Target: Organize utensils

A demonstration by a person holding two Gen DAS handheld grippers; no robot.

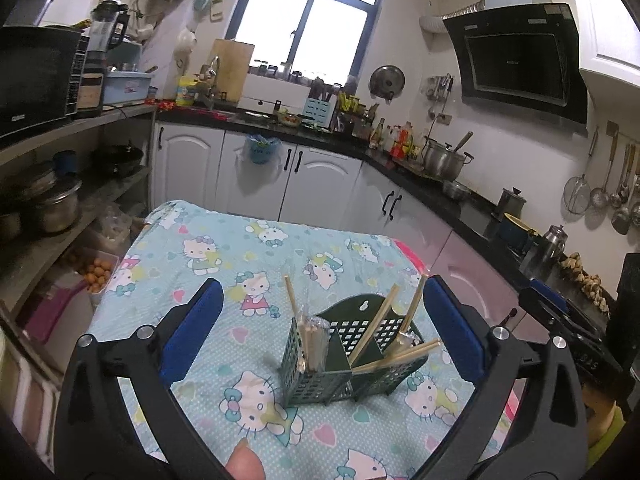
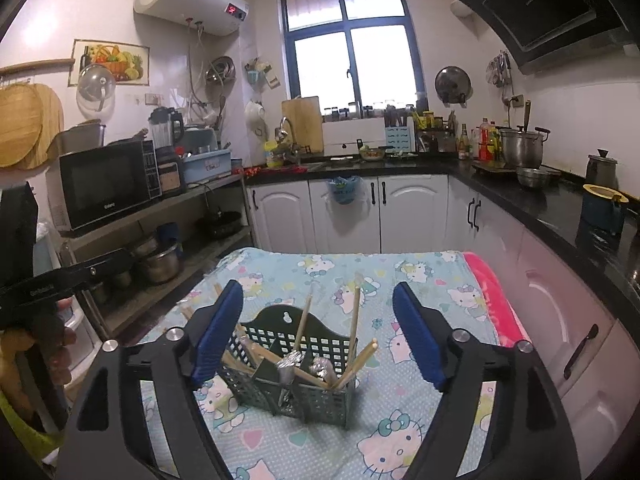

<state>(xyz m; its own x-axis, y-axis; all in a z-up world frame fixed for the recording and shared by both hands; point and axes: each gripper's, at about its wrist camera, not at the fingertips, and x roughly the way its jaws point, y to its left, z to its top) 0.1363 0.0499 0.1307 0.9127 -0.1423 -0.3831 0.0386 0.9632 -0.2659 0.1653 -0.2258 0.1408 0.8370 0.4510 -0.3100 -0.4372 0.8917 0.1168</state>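
A dark green perforated utensil holder [image 1: 320,380] [image 2: 320,396] stands on a table under a cartoon-cat cloth. Several wooden chopsticks [image 1: 378,326] [image 2: 354,320] lean out of its compartments, along with some foil-wrapped utensils [image 2: 288,364]. My left gripper [image 1: 324,334] stands open, its blue pads wide on either side of the holder and short of it, nothing between them. My right gripper [image 2: 318,334] is open too, its blue pads flanking the holder without touching it. The left gripper's body [image 2: 48,286] shows at the left of the right wrist view, with a hand on it.
The cloth-covered table [image 1: 208,248] [image 2: 420,412] has a pink edge [image 2: 488,280] on the right. White cabinets [image 2: 344,216] and a black counter with pots stand behind. A shelf [image 1: 60,200] with pots and a microwave [image 2: 104,184] is to the left.
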